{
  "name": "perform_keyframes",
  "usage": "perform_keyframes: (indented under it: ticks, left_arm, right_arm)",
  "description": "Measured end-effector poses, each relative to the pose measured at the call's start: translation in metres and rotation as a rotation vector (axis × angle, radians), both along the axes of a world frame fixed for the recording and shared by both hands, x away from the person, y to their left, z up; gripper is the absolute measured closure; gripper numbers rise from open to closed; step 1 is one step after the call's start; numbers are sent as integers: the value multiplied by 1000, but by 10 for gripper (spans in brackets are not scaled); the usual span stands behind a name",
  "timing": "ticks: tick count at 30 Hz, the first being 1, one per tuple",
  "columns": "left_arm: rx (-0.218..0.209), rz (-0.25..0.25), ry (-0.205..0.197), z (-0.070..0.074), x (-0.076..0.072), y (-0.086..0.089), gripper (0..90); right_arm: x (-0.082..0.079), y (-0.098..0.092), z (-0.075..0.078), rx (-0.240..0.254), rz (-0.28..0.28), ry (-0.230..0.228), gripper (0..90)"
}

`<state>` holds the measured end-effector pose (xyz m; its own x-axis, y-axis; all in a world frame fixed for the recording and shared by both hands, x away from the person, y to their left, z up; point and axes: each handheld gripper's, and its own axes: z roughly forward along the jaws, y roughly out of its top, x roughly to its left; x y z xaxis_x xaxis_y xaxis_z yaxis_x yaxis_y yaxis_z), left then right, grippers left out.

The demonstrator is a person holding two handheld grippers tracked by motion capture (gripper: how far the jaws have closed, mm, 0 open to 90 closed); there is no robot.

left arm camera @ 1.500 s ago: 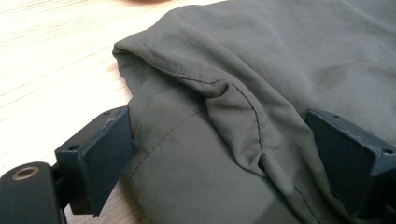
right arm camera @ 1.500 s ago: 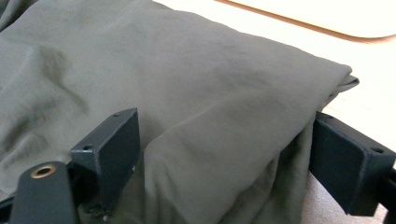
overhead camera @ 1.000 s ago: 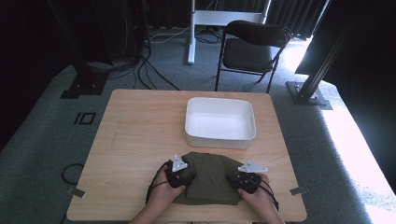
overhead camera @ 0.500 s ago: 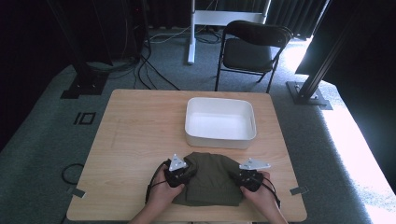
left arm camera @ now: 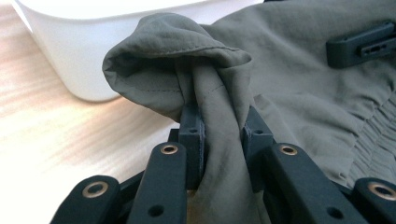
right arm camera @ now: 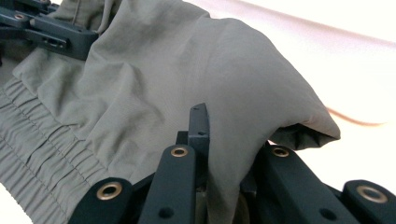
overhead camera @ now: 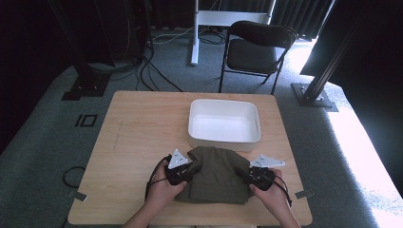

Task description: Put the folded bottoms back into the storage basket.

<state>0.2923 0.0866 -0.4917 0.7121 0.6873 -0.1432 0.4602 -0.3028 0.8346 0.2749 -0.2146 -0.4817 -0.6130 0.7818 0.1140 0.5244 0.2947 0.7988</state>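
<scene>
One olive-green garment lies at the lower centre of the worktop, just below one white tub. Two tools pinch its side edges: left tool, right tool. Bare worktop spreads upper left.

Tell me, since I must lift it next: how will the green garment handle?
The garment will likely be floppy: it bunches into soft folds where the left tool pinches it. Probably light, being thin fabric. Its middle will likely sag between the two grips.

Daylight enters from 2 o'clock, glaring on the floor; background dim. Gripper views: white tub overexposed, near jaws soft.
</scene>
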Motion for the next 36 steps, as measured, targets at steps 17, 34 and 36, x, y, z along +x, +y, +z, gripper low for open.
perform_keyframes:
  ticks: [17, 34, 36]
  left_arm:
    - [-36, -8, -38, 35, 23, -1, 768]
    - [-32, 6, -74, 64, 49, -4, 769]
    - [-28, 9, -80, 72, 57, -4, 768]
  right_arm:
    - [21, -9, 39, 44, -4, -50, 806]
    - [48, -11, 67, 65, -18, -70, 806]
    - [57, -11, 74, 64, -21, -71, 806]
